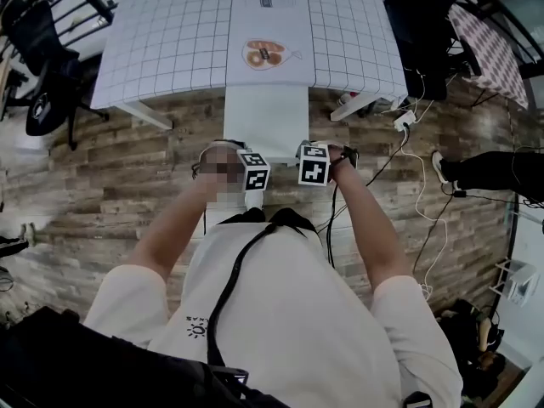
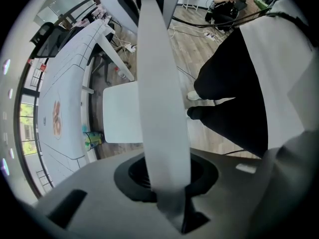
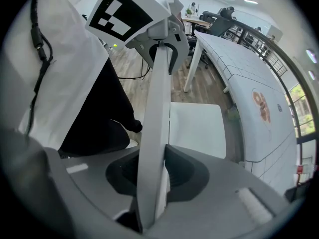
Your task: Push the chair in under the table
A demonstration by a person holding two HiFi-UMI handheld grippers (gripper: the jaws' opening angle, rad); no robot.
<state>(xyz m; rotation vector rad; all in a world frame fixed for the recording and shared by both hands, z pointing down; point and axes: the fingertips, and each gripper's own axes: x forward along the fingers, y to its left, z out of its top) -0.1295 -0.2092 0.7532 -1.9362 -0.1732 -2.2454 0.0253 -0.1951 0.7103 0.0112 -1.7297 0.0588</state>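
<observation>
A white chair stands with its seat (image 1: 265, 121) partly under the white gridded table (image 1: 170, 41). Both grippers point down at the top edge of the chair's backrest, side by side. My left gripper (image 1: 254, 192) is shut on the backrest (image 2: 159, 83), which runs as a white band between its jaws. My right gripper (image 1: 314, 177) is shut on the same backrest (image 3: 157, 113) further right. The seat (image 2: 122, 113) (image 3: 197, 128) lies beyond the band in both gripper views, with the table edge (image 3: 249, 78) close behind it. My body hides the backrest in the head view.
A black office chair (image 1: 42, 66) stands at the table's left end. White cables and a power strip (image 1: 404, 121) lie on the wood floor at right, near another person's leg (image 1: 484, 168). A printed picture (image 1: 265, 55) lies on the table.
</observation>
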